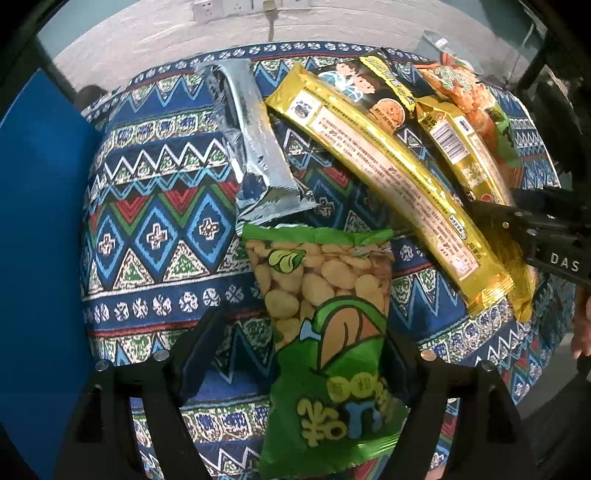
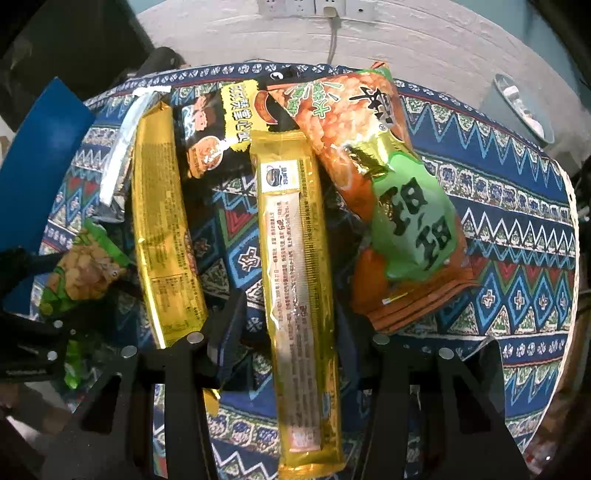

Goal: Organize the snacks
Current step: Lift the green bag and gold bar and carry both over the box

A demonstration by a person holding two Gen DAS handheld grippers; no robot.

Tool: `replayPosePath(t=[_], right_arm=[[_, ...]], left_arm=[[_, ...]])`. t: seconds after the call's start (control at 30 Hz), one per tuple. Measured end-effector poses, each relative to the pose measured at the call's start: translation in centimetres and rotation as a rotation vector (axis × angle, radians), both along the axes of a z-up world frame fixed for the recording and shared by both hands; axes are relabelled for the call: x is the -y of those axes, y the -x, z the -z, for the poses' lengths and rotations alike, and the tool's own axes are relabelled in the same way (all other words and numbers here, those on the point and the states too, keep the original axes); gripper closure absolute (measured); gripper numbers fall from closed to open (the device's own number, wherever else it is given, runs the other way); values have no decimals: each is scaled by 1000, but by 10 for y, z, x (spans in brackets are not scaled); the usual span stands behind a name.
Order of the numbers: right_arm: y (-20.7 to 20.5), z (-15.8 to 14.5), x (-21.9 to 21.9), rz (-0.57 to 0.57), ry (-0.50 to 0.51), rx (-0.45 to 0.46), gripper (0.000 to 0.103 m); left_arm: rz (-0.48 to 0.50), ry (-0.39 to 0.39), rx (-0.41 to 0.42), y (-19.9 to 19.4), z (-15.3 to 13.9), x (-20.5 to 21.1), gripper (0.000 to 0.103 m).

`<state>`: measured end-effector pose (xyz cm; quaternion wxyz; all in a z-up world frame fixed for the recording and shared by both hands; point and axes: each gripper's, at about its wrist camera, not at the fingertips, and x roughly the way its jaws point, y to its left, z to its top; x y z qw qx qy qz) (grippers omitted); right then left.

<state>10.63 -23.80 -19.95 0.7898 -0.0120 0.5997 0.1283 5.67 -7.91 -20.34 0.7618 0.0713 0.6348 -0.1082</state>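
My left fingers (image 1: 295,365) stand released around the green snack bag (image 1: 328,350) at lower centre; my right fingers (image 2: 291,343) stand released around the long gold packet (image 2: 299,280) on the table (image 2: 517,229).

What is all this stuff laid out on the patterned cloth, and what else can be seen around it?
green snack bag: one, green with a clear window on pale round snacks, near edge of the cloth, between the left gripper's fingers
silver packet: one, silver foil, behind the green bag
gold packets: two, long, gold, side by side mid-cloth
dark packet: one, black and yellow, partly under the gold ones
orange bag: one, orange with a green label, far right of the row
tablecloth: one, blue with zigzags, covers the table
wall sockets: a row, white, on the wall behind
left gripper: one, black, open around the green bag
right gripper: one, black, around a gold packet
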Motion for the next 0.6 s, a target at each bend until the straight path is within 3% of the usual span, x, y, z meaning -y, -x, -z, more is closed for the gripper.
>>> replayPosePath(t=[0.17,0.2,0.27,0.6], right_arm=[[2,13,-6,-14,45,7,66],[3,13,-8,-22,61,8,70],[6,12,-11,-29,58,14,71],[39,-19,-11,-66,46,12,71]], left_arm=[[33,-3,14,1,3,7,26],[40,-5,20,3,2,9,31],[61,-20,30,9,-1,12,55],[76,1,47,20,-16,13,61]])
